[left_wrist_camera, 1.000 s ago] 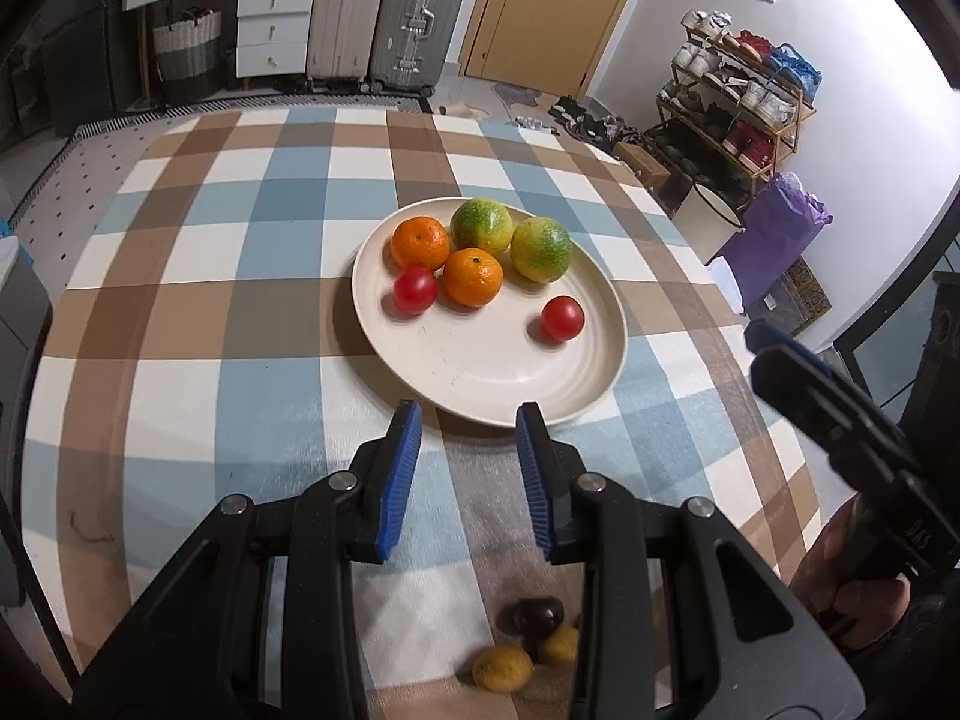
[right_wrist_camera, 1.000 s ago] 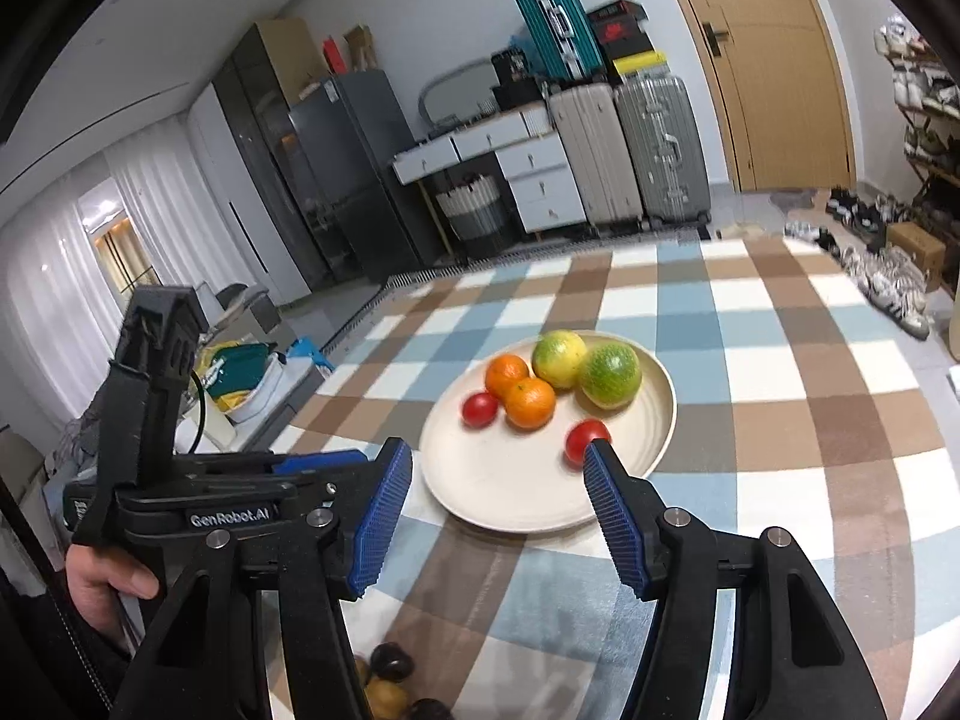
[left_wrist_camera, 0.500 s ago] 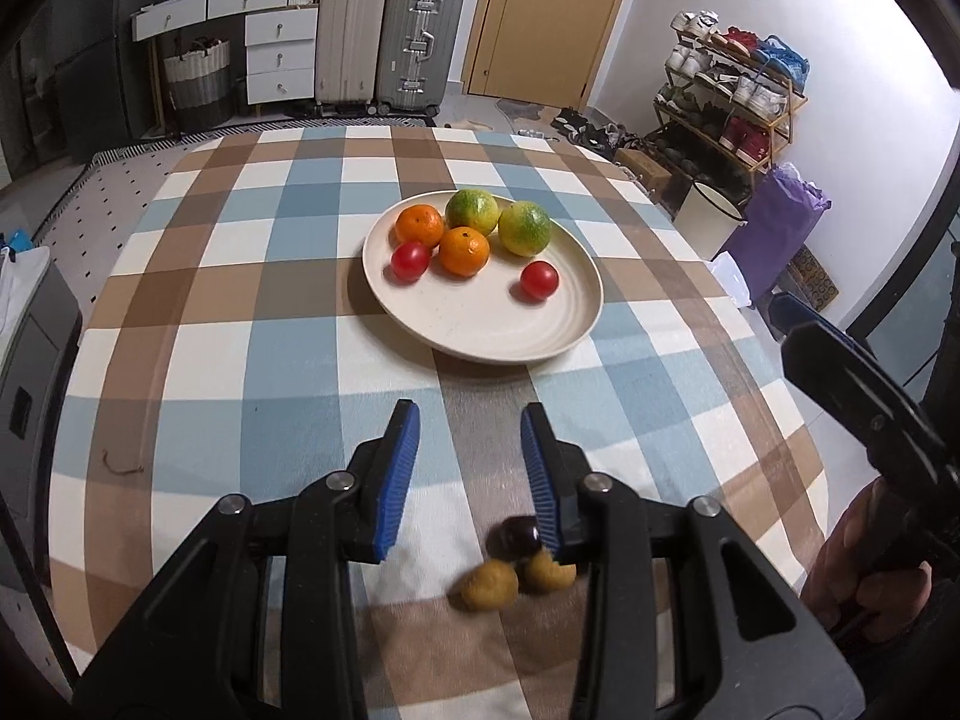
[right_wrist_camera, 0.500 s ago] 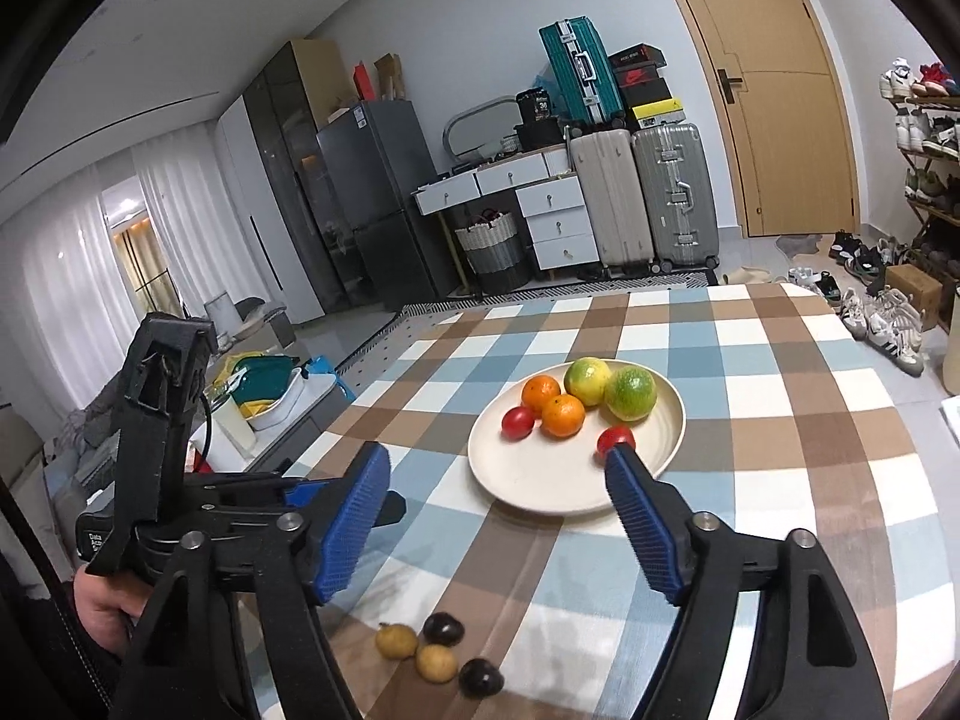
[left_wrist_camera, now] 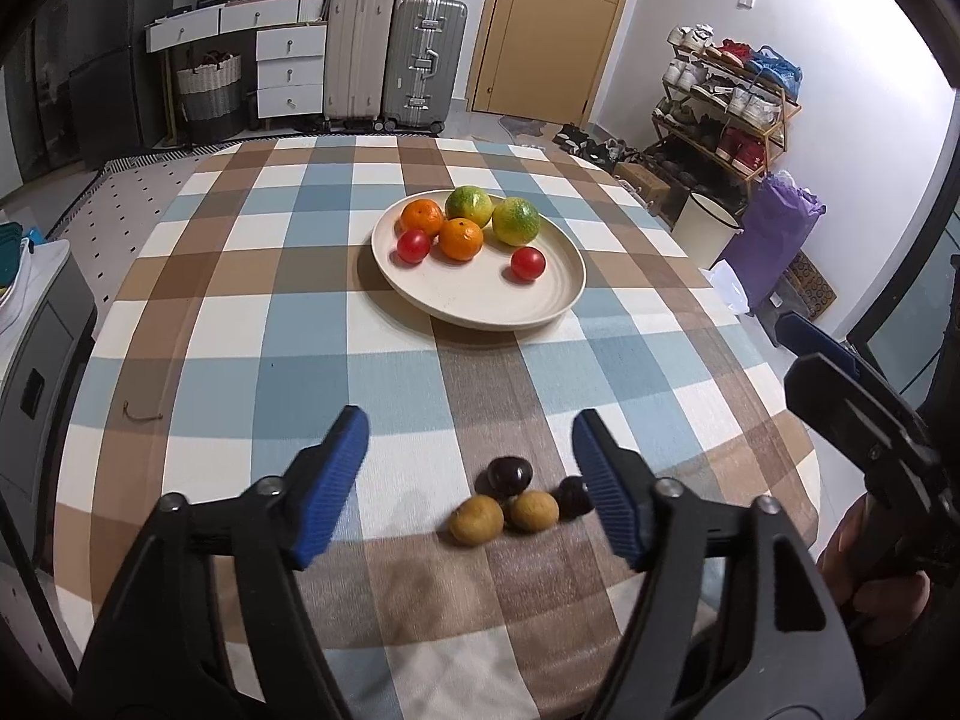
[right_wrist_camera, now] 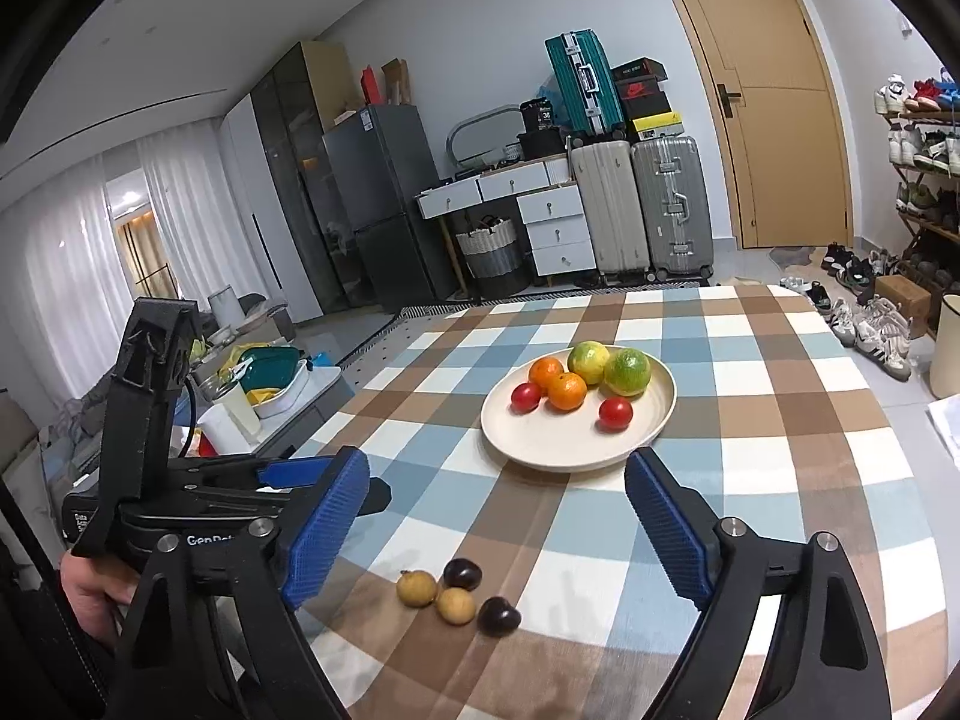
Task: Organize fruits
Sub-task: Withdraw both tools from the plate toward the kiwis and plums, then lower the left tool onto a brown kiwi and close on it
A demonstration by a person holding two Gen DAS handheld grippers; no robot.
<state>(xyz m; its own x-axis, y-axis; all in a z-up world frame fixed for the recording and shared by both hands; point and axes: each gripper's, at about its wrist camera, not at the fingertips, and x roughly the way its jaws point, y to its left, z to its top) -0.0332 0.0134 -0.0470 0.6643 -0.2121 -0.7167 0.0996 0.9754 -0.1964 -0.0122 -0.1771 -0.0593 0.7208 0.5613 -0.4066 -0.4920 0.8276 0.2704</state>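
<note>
Left tool (left_wrist_camera: pixel 469 447) is spread, its jaws have just been opening, nothing pinched between them. Right tool (right_wrist_camera: pixel 497 501) is spread even wider, jaws also just been opening, empty too. Right under both sits a little cluster on the checked tabletop (left_wrist_camera: pixel 300 324) near its front edge: two small tan fruits (left_wrist_camera: pixel 477 518) touching each other and two dark ones (left_wrist_camera: pixel 509 474) just behind and beside them. Further back on the tabletop is a cream plate (left_wrist_camera: pixel 474 300) with two oranges (left_wrist_camera: pixel 461 238), two green citrus (left_wrist_camera: pixel 516 220) and two red tomatoes (left_wrist_camera: pixel 528 263), one of them off by itself.
</note>
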